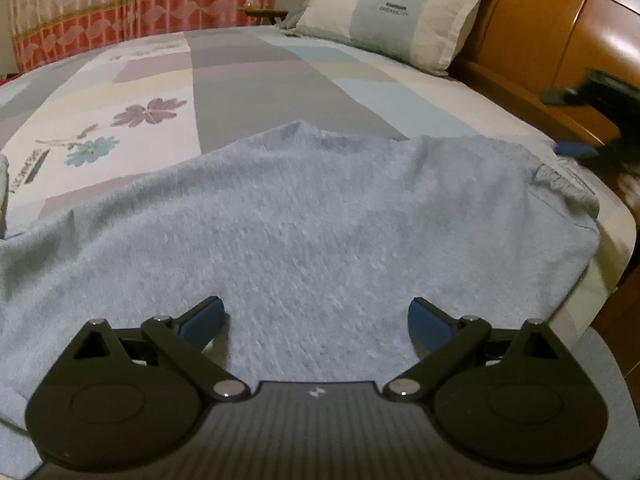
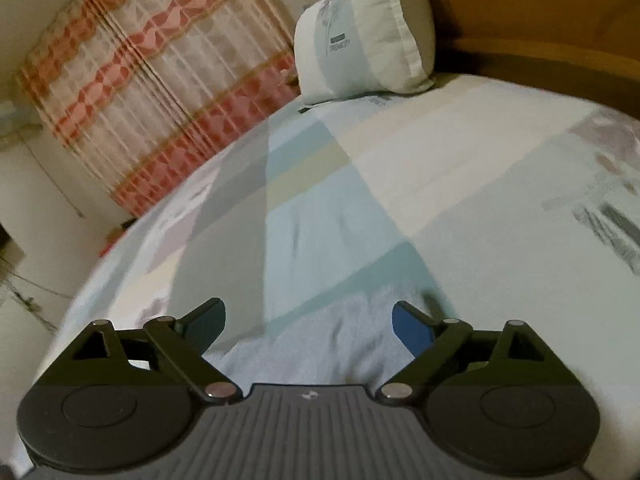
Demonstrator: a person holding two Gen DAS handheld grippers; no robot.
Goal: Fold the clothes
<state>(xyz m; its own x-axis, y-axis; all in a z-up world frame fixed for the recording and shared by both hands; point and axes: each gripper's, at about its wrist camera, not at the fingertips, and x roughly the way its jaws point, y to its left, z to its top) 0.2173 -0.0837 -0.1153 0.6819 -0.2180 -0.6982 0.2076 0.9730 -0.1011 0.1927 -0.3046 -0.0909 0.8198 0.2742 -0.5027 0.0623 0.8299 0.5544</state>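
Observation:
A light blue fleecy garment (image 1: 312, 220) lies spread across the near part of the bed, its elastic hem or cuff bunched at the right (image 1: 560, 178). My left gripper (image 1: 316, 320) is open and empty, hovering just above the garment's near part. My right gripper (image 2: 310, 322) is open and empty above an edge of the same garment (image 2: 332, 336). In the left wrist view the right gripper (image 1: 592, 120) shows blurred at the bed's right edge, beside the garment's right end.
The bed has a patchwork floral sheet (image 1: 248, 76). A pillow (image 1: 396, 12) leans on the wooden headboard (image 1: 560, 28). A red and cream curtain (image 1: 120, 8) hangs behind the bed. The bed's right edge (image 1: 616, 232) drops off near the garment.

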